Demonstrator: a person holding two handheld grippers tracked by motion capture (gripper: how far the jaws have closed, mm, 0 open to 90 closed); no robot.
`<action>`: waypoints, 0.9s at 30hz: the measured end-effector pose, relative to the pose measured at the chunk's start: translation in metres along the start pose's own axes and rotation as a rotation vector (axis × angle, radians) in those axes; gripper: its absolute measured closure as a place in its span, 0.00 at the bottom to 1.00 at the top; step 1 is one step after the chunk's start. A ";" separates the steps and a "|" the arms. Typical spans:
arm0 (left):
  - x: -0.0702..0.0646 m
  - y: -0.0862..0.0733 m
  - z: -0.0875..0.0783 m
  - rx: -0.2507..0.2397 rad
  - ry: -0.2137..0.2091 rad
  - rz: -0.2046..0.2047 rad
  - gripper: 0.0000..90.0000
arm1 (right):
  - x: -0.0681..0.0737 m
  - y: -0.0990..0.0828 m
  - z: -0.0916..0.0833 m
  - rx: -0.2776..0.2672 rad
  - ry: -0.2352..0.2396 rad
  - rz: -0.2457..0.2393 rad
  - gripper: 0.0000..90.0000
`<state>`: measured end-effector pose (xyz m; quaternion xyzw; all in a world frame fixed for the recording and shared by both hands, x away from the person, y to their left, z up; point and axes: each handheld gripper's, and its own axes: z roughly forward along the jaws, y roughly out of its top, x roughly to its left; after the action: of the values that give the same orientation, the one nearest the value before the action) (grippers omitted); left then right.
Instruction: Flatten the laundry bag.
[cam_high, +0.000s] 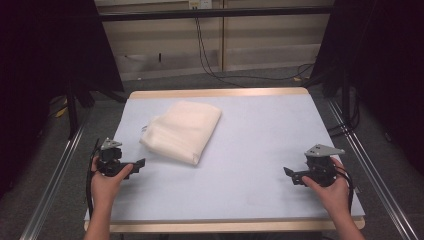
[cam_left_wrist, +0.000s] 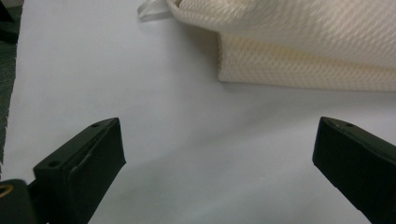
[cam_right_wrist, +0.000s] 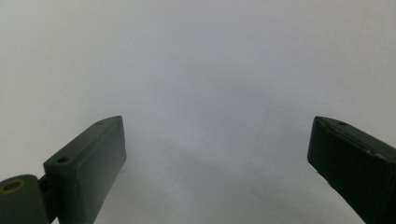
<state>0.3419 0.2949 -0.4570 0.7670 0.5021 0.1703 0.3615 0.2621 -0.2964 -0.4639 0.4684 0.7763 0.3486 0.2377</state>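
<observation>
A folded cream-white mesh cloth lies on the pale blue-grey table top, toward the far left of it, its near corner pointing at the left side. The left gripper, black with a grey plate on top, is held in the person's left hand at the near left edge of the table; its jaws stand wide apart with nothing between them, and in the left gripper view the cloth's folded edge lies just beyond them, near but not touching. The right gripper, held in the right hand at the near right, is also spread wide and empty, well apart from the cloth, with bare table ahead of it.

The work in hand looks like a reach for the cloth, not yet begun in earnest. The likeliest slip is a shallow bite: the mesh is soft and layered (several folds stack at that near edge), so the left gripper could pinch only the top layer and drag the pile open unevenly. Coming in too low could push the bundle away across the smooth surface instead of catching it. The small clear tab at the cloth's far left corner might also snag.
</observation>
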 end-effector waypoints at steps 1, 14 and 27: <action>-0.001 0.001 0.001 0.008 -0.003 0.002 0.02 | 0.000 0.001 -0.002 -0.004 0.004 0.014 0.05; -0.015 0.016 -0.001 0.027 -0.083 -0.011 0.01 | 0.001 -0.002 0.000 0.018 0.002 0.030 0.05; -0.016 0.047 0.010 0.005 -0.098 -0.070 0.00 | 0.005 -0.001 0.000 0.019 -0.008 0.008 0.05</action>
<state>0.3719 0.2656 -0.4283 0.7572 0.5110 0.1185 0.3893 0.2595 -0.2920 -0.4645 0.4752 0.7766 0.3402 0.2351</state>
